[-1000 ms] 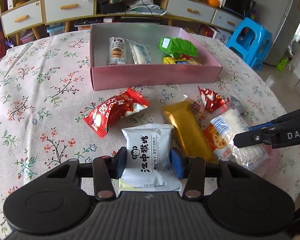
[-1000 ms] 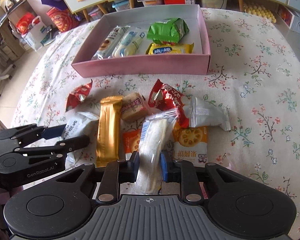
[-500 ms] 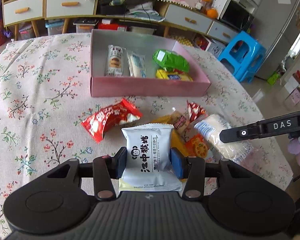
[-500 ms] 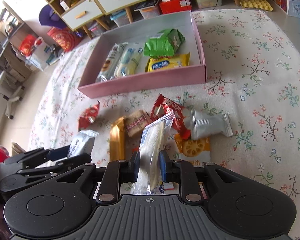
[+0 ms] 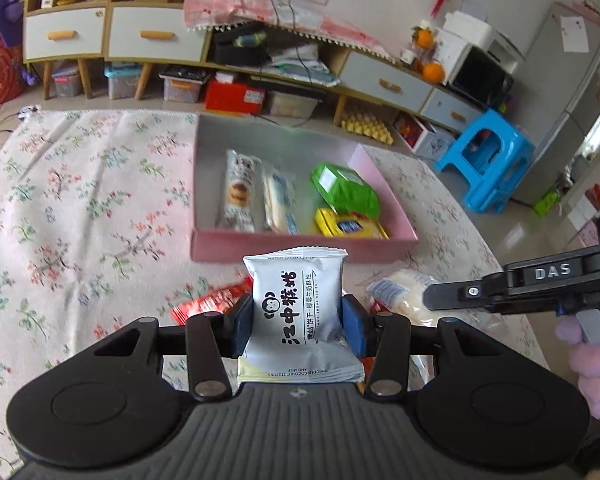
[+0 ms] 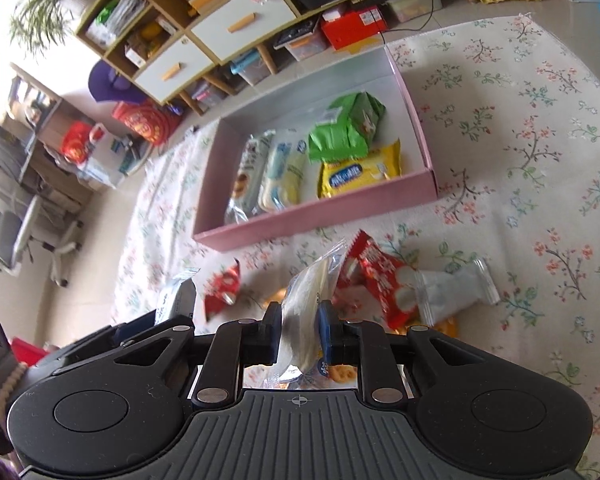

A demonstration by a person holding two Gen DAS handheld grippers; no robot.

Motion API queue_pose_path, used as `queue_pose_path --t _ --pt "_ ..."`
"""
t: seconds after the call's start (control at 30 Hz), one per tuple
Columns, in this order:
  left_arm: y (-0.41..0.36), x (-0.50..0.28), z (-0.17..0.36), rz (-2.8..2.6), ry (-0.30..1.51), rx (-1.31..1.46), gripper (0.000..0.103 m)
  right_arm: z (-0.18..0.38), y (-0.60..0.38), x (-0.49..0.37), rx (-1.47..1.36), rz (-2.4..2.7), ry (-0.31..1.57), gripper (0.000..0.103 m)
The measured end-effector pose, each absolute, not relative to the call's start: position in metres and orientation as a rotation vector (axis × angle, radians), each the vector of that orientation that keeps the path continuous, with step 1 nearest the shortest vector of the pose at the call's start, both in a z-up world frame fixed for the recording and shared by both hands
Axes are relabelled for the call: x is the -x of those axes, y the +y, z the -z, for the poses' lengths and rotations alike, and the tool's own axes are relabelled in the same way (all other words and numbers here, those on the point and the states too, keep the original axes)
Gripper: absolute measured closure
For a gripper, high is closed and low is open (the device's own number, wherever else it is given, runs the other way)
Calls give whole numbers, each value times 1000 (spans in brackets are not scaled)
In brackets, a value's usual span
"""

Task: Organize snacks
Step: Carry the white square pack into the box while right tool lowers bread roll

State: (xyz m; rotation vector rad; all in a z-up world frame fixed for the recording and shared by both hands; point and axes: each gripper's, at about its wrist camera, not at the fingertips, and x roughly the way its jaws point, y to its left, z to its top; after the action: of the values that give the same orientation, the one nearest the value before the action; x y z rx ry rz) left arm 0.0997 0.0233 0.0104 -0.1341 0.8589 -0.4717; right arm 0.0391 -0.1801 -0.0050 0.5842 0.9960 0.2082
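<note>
I have a snack in each hand now. My left gripper (image 5: 298,326) squeezes a grey-white cookie packet (image 5: 300,316) between its blue pads, low in the middle of the left wrist view. My right gripper (image 6: 300,330) is pinched tight on a clear, floppy bread packet (image 6: 306,312), low in the middle of the right wrist view.

The pink box (image 5: 300,249) sits just above the cookie packet in the left view. In it lie four snacks: two long packets side by side, a green bag (image 6: 346,128) and a yellow packet (image 6: 360,172).

I think this is the carrying step: both snacks are up off the flowery cloth (image 6: 540,128) and need to go over the box wall.

Next I must bring each one over a bare spot in the box. The left side of the box looks free. Then I let go gently.

More snacks wait on the cloth, like the red packet (image 6: 380,276) and a silver one (image 6: 456,290).
</note>
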Motion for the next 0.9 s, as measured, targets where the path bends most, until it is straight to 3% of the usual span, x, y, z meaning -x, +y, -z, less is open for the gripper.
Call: queue_pose_path --t 0.37,0.9 --pt "18 -139 -9 396 843 126 60 3 -191 -79 -740 -198 896 84" --pt "-2 -195 13 337 808 -5 60 49 -183 -152 -876 -161 831 84"
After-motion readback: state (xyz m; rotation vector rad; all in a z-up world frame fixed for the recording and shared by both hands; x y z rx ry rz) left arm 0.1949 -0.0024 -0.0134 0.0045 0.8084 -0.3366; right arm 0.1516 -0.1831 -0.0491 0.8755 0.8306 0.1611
